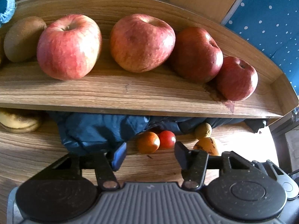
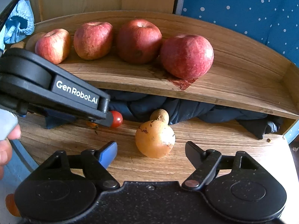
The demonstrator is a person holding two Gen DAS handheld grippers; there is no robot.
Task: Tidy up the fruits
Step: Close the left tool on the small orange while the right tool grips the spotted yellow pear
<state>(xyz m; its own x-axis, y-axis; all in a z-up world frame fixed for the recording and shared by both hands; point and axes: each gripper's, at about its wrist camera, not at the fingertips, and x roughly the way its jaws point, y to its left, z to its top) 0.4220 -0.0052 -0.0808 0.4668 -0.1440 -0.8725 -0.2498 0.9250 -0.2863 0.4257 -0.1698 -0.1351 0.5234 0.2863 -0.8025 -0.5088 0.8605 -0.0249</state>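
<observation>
Left gripper (image 1: pixel 150 154): matte black linkage arms, round black pivot housings, silver rivets, ribbed grey body; one blue pad, one black. White "GenRobot.AI" lettering on its side.
Right gripper (image 2: pixel 151 150): same black build, speckled black body, small silver screw, blue-faced fingers (image 2: pixel 109 154).
</observation>
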